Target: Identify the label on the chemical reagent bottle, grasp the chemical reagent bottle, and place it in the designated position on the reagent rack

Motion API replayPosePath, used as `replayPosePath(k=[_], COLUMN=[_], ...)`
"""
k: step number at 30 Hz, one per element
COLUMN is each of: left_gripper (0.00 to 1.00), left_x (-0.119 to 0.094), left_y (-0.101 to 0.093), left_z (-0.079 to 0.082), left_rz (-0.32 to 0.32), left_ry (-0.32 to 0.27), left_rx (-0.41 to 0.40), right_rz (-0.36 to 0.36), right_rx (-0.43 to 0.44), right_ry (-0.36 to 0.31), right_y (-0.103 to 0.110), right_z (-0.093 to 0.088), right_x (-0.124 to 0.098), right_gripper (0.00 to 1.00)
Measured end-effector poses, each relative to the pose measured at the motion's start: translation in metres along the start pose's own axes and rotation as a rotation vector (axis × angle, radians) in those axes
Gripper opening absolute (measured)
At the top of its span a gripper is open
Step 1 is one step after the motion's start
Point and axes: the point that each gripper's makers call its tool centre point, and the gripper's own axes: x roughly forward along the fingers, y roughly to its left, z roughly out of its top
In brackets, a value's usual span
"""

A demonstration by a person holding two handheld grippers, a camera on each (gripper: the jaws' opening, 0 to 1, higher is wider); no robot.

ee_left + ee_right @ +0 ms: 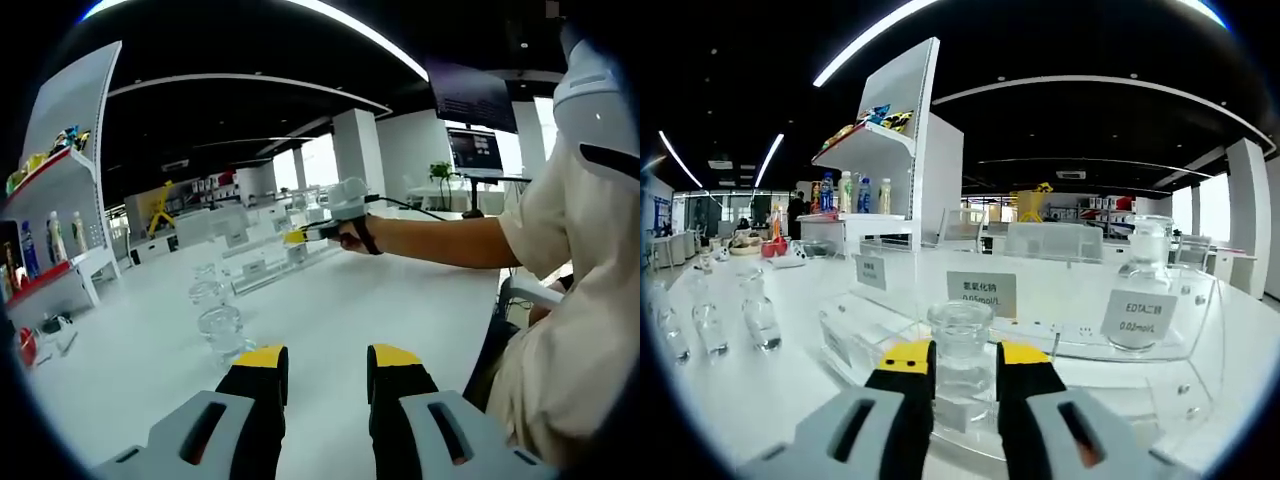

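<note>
Fingers point(910, 375) of your right gripper point(962, 368) pinch a clear reagent bottle point(960, 340) at the reagent rack point(1160, 370); your left gripper point(322, 372) is spread above the worktop point(330, 310).

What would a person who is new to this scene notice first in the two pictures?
In the right gripper view, the eye goes first to the clear glass bottle standing between the yellow-tipped jaws of the right gripper, just in front of the transparent reagent rack with its white labels. In the left gripper view, a row of clear bottles stands on the white table ahead of the left gripper, and a person's arm reaches across it.
</note>
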Motion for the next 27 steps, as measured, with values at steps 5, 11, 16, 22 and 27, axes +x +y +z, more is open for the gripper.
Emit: replayPosePath(k=[5,11,16,22,27], left_gripper=[0.32,0.32,0.32,0.32,0.32], left_x=[-0.003,-0.006,-0.008,-0.011,-0.014], left_y=[-0.002,0.000,-0.003,-0.004,-0.006], left_z=[0.004,0.007,0.011,0.016,0.019], left_rz=[-0.001,0.013,0.008,0.010,0.011], left_ry=[-0.008,-0.020,-0.030,-0.041,-0.052], left_rx=[0.006,0.005,0.012,0.017,0.019], right_rz=[-0.002,-0.004,-0.007,-0.008,-0.002], right_rx=[0.009,0.004,0.001,-0.001,-0.006], right_ry=[-0.009,-0.016,-0.024,-0.032,-0.040], right_y=[-0.001,-0.002,-0.002,0.003,0.011], right_z=[0.000,0.003,0.007,0.011,0.019], right_x=[-0.004,-0.007,-0.012,-0.027,-0.040], right_gripper=[0.25,0.27,0.27,0.27,0.27])
